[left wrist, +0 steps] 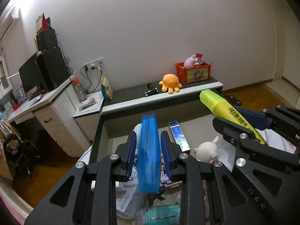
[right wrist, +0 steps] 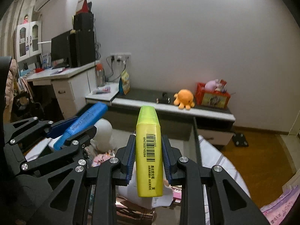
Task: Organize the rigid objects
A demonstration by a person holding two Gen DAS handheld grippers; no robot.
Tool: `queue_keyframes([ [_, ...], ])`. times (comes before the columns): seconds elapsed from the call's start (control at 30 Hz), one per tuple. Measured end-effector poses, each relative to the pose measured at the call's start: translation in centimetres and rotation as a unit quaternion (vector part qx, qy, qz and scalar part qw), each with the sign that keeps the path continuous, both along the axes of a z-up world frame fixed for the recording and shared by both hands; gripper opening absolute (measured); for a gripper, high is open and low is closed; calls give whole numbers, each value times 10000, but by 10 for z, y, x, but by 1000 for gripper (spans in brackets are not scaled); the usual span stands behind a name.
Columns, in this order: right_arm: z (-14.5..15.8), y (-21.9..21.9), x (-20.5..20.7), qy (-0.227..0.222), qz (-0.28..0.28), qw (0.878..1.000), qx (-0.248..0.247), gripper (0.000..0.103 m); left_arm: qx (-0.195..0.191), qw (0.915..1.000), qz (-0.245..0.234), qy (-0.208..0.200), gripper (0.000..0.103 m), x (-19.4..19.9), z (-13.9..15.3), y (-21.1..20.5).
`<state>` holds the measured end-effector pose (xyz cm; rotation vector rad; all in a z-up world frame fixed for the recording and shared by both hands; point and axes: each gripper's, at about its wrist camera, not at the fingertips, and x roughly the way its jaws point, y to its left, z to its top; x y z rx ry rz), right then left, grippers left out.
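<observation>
My left gripper (left wrist: 149, 134) is shut on a blue highlighter (left wrist: 149, 153), which stands upright between the blue pads with its cap pointing away. To its right, my right gripper (left wrist: 236, 118) grips a yellow highlighter (left wrist: 213, 99) with a barcode label. In the right wrist view the right gripper (right wrist: 148, 136) is shut on the yellow highlighter (right wrist: 149, 161), cap forward. The left gripper (right wrist: 82, 123) sits at the left with the blue highlighter (right wrist: 90, 114) slanting out of it. Both grippers hang side by side over a cluttered grey tray (left wrist: 120, 127).
Below lie a shiny blue box (left wrist: 179, 136), a white plush toy (left wrist: 206, 150), packets and papers. Beyond, a low dark shelf (left wrist: 131, 93) carries an orange octopus plush (left wrist: 169, 83), a black cylinder (left wrist: 151, 91) and a red crate (left wrist: 193, 72). A white desk with a monitor (left wrist: 33, 75) stands at the left.
</observation>
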<state>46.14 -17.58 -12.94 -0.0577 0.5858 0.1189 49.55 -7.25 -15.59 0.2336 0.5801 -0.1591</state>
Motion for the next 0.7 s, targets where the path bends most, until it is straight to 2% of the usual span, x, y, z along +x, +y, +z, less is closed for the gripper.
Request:
queue_keyframes([
  [0.07, -3, 0, 3, -8, -7, 10000, -23, 28, 41, 10000, 38, 65, 33, 4, -4, -1],
  [0.13, -4, -1, 5, 1, -17, 10000, -45, 28, 125, 9997, 179, 72, 56, 5, -4, 0],
  [0.2, -2, -4, 5, -14, -92, 9999, -42, 37, 149, 9995, 292, 1, 63, 5, 0, 7],
  [0.27, 3, -11, 2, -90, -294, 9995, -53, 68, 26, 9992, 390, -18, 73, 1, 7, 16],
  [0.33, 12, -21, -6, -202, -500, 9985, -5, 86, -160, 9989, 438, -56, 89, -9, 17, 28],
  [0.4, 24, -29, -20, -329, -520, 9979, 205, 87, -332, 9983, 441, -205, 94, -26, 31, 37],
  [0.57, 57, -28, -62, -557, -359, 9971, 374, 90, -249, 9959, 490, -723, 102, -86, 69, 48],
  [0.6, 65, -27, -75, -636, -300, 9967, 397, 92, -261, 9949, 491, -840, 103, -98, 75, 51],
  [0.63, 73, -26, -86, -694, -253, 9963, 431, 103, -288, 9938, 494, -954, 103, -115, 84, 55],
  [0.7, 89, -23, -115, -854, -129, 9952, 464, 103, -369, 9922, 413, -1116, 103, -142, 99, 60],
])
